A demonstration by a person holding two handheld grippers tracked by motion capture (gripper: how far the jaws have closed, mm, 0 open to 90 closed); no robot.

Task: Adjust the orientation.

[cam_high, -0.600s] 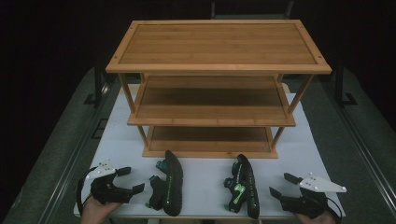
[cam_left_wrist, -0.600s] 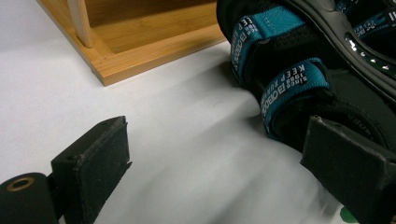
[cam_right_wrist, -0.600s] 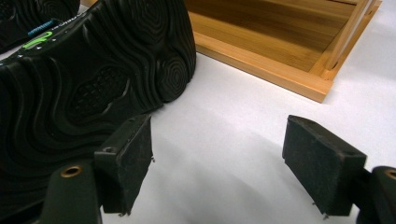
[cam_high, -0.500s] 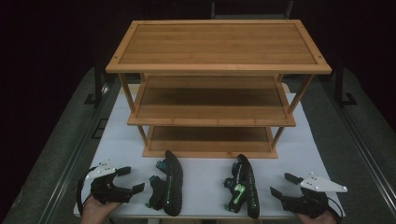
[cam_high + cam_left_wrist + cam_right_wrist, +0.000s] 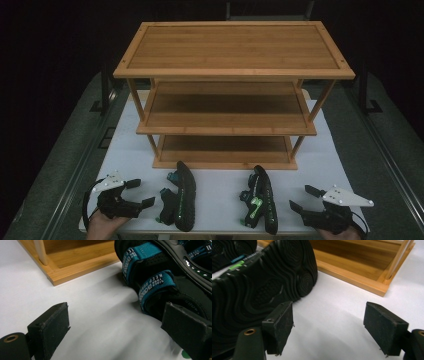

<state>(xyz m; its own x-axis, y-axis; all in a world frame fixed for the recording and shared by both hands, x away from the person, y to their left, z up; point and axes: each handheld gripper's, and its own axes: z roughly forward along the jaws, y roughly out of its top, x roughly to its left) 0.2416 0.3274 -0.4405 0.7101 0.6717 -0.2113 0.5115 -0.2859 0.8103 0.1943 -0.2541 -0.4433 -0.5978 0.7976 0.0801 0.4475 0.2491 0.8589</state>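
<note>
Both grippers low on table [image 5: 220,200], fingers apart, empty: left gripper [image 5: 142,194] beside blue-strap sandal [image 5: 180,202], right gripper [image 5: 303,198] beside green-strap sandal [image 5: 261,205], in front of bamboo rack [image 5: 225,125].

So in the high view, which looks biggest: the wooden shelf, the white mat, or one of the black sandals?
1. White mat: it spreads wider than the shelf, though the shelf hides part of it.
2. Wooden shelf.
3. Sandals, clearly smallest: the blue-strapped one and the green-strapped one look about alike, so I won't rank them.
</note>
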